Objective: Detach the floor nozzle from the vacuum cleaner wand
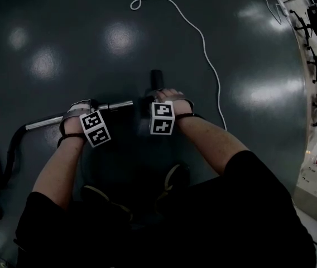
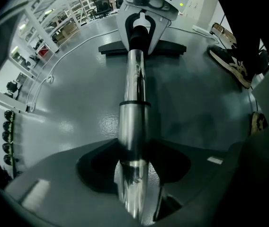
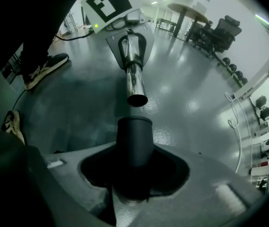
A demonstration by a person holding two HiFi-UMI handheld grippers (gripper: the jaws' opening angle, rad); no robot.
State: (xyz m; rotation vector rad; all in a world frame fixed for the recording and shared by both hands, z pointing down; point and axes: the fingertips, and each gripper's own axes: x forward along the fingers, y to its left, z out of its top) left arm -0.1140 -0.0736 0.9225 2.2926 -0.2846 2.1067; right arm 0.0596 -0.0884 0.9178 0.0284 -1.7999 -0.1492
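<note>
The floor nozzle is held by its black neck in the right gripper, whose jaws are clamped on it. Its flat head shows past that gripper in the left gripper view. The wand is the bright metal tube gripped in the clenched left gripper. Seen from the right gripper, the wand's open end hangs just beyond the neck with a sliver of floor showing between them, so the two parts look already parted. In the head view that joint sits under the right hand in deep shadow, so I cannot confirm the gap from there.

Wand and neck share one line, running left to right across the scene just beyond the person's shoes. The wand lies to the left and the nozzle to the right. Both grippers point down onto that line from above, each nearer its own part. Any further separation should run along this axis, the right gripper carrying the nozzle rightward.

To the right and far side the floor is open, though a white cable trails across it further off. On the left a dark hose curls off the wand's end, leaving less room there
</note>
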